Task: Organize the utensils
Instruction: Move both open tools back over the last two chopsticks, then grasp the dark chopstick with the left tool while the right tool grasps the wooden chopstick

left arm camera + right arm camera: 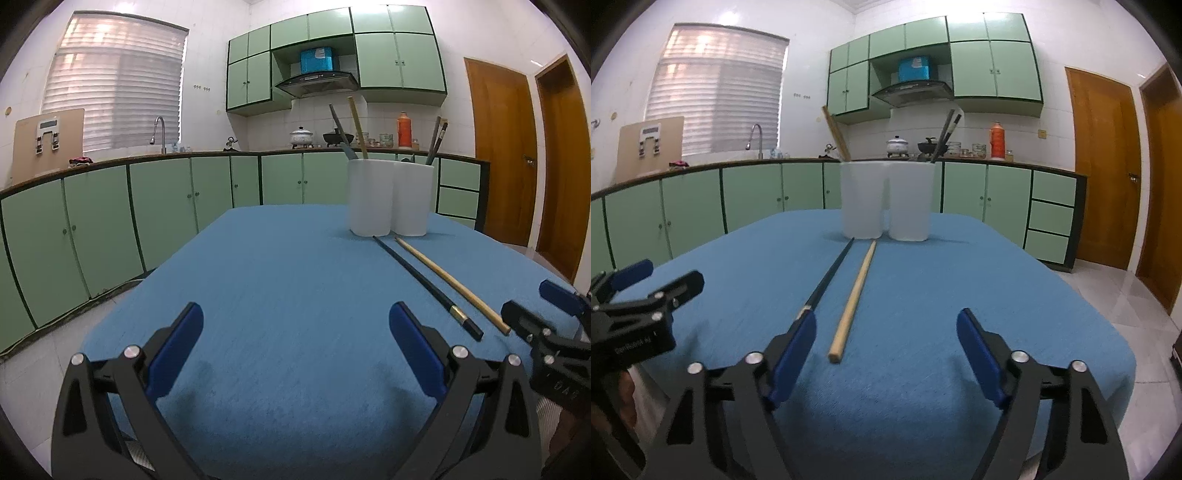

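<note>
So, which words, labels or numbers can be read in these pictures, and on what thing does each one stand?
"...Robot...": white print on the body of the left gripper; only this part reads, and not surely.
White print on the right gripper: too blurred to read.
White label on the blue box above the hood: too small.
Print on the cardboard box: too small.

Left gripper [295, 347] low, jaws spread wide, nothing between. Right gripper [886, 354] beside it, tilted slightly down, jaws apart, gripping nothing.
</note>
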### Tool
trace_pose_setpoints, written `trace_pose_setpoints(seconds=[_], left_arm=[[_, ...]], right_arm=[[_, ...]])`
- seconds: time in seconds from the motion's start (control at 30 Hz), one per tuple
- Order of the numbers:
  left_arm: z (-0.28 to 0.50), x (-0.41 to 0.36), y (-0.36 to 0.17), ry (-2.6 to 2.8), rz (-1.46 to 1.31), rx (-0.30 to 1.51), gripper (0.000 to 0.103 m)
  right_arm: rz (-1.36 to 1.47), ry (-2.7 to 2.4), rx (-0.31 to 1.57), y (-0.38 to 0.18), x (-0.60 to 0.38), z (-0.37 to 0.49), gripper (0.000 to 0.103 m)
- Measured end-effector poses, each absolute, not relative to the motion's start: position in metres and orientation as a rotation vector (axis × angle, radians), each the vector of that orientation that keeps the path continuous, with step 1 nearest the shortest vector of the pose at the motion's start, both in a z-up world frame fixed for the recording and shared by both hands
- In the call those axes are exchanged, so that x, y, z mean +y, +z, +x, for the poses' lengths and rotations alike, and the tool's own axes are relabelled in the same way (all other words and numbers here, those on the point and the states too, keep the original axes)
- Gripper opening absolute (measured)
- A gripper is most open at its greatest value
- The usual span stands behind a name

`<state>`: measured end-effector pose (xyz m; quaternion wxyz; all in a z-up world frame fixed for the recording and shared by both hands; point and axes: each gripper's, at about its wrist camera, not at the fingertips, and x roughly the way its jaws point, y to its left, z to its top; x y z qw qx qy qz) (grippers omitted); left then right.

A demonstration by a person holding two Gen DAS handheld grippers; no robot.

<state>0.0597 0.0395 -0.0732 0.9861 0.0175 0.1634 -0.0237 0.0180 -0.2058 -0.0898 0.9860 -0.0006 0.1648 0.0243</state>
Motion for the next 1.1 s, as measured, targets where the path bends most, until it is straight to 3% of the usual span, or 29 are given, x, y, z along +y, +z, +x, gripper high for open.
trace_pose_setpoints(seconds=[0.73, 0.8, 1.1], left_arm=[[0.055, 0.035, -0.076, -0.052, 0.019, 0.325, 0.097], [0.055, 0.033, -0.076, -0.053, 0.02, 0.325, 0.097], [0.056, 0.025, -0.077, -0.063, 0.018, 0.326, 0.097]], right_arm=[[-0.025, 0.07, 0.338, -0.101, -0.189, 0.028, 0.022], [-0.028, 0.069, 0.337, -0.101, -0.188, 0.029, 0.01], [-0.031, 0.065, 0.322, -0.102, -0.194, 0.027, 0.007]])
